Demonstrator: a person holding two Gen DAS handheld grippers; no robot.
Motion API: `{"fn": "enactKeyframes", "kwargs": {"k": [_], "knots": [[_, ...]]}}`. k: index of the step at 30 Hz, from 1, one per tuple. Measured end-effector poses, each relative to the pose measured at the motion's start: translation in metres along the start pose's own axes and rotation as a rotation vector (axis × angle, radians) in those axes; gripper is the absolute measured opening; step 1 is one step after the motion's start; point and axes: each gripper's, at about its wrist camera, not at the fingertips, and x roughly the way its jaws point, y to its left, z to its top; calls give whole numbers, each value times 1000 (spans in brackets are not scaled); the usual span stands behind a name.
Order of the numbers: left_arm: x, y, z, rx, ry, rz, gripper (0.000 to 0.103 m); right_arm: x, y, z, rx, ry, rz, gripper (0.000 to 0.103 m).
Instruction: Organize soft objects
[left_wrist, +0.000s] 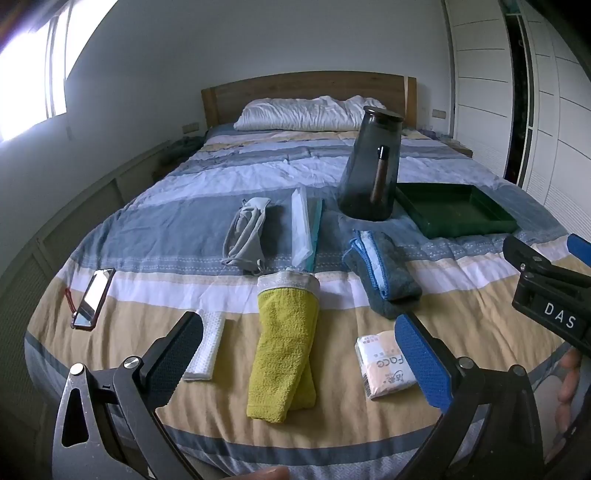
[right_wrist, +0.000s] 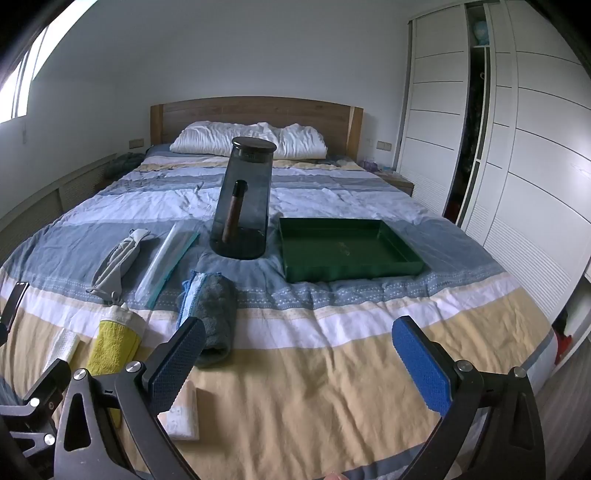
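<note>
On the striped bedspread lie a folded yellow towel (left_wrist: 284, 350) (right_wrist: 110, 343), a blue-grey towel (left_wrist: 384, 273) (right_wrist: 212, 314), a grey cloth mask (left_wrist: 245, 230) (right_wrist: 118, 258), a white cloth (left_wrist: 207, 347) (right_wrist: 66, 345) and a tissue pack (left_wrist: 382, 365) (right_wrist: 183, 413). A green tray (left_wrist: 458, 210) (right_wrist: 347, 247) sits farther back on the right. My left gripper (left_wrist: 299, 354) hangs open above the yellow towel, touching nothing. My right gripper (right_wrist: 299, 358) is open over bare bedspread, right of the blue-grey towel. The right gripper also shows at the right edge of the left wrist view.
A tall dark glass jar (left_wrist: 373, 166) (right_wrist: 243, 199) with a stick inside stands beside the tray. A clear plastic packet (left_wrist: 304, 229) (right_wrist: 166, 258) lies by the mask. A phone (left_wrist: 92, 297) rests at the left. White pillows (right_wrist: 251, 142), a wooden headboard and a white wardrobe (right_wrist: 517, 166) bound the bed.
</note>
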Motion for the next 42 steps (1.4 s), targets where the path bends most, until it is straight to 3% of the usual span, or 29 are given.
{"fn": "enactKeyframes", "kwargs": {"k": [42], "knots": [[2,-5,-2,3,4,1,102,0,0,0,0,0,1,103]]}}
